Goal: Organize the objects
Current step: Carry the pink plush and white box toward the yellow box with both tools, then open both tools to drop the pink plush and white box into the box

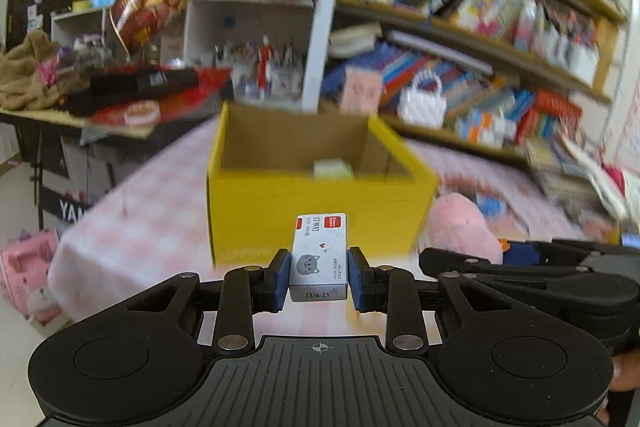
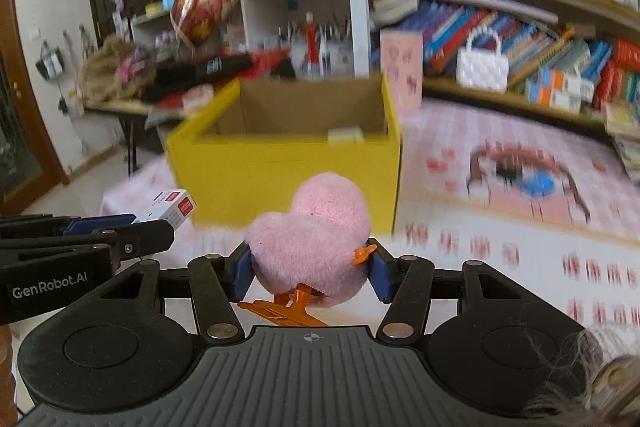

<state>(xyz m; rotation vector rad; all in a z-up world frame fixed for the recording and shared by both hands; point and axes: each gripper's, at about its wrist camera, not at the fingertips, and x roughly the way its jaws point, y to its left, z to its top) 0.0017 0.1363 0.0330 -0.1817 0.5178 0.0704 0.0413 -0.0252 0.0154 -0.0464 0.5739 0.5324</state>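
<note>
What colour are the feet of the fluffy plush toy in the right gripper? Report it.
Orange. The pink plush toy has orange plastic feet, clearest in the right wrist view.

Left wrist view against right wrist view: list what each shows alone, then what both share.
Only the left wrist view shows the cat drawing on the small white box in the left gripper.

Only the right wrist view shows the eye pattern on the pink tablecloth and the plush's orange feet under the right gripper.

Both show the yellow box holding a pale block, the pink plush and the bookshelves.
</note>
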